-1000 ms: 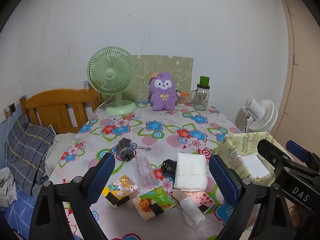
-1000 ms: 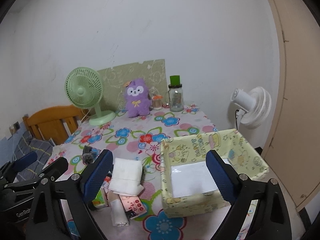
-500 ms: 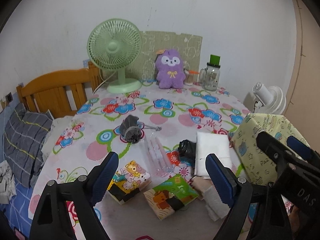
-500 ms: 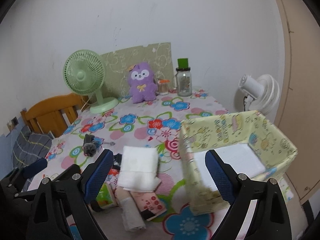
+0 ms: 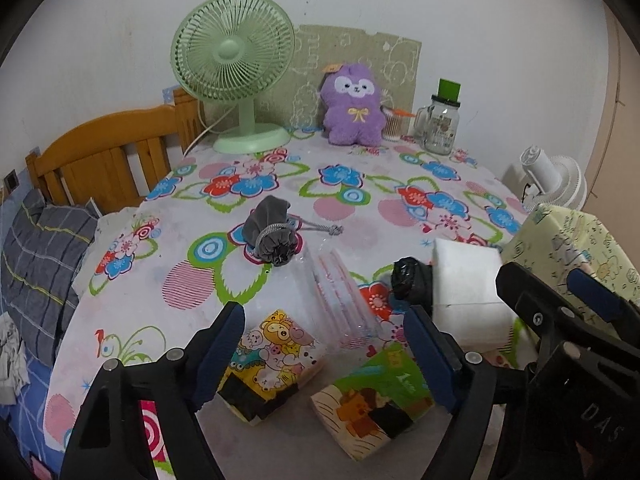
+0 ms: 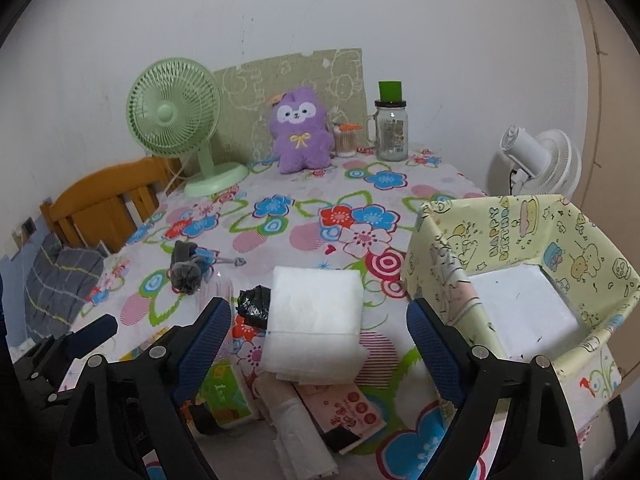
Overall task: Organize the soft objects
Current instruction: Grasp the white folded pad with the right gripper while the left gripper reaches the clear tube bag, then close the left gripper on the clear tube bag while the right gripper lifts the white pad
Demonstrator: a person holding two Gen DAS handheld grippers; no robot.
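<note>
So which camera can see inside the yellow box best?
The right wrist view. There the yellow box faces the camera with its top open, so its white floor and all its cartoon walls show. The left wrist view catches only an outer wall at the right edge, partly behind the right gripper; the inside is hidden.

- Table: covered with a floral-print cloth.
- Green desk fan: upright at the far left edge of the table, base on the cloth.
- Green patterned board: leans on the wall at the far edge, behind the fan.
- Glass jar: handled, green lid, stands at the far right corner.
- Small container of sticks: just left of the jar.
- White fan: off the table, beyond its right edge.
- Wooden headboard: beyond the left edge.
- Grey plaid bedding: below the headboard.
</note>
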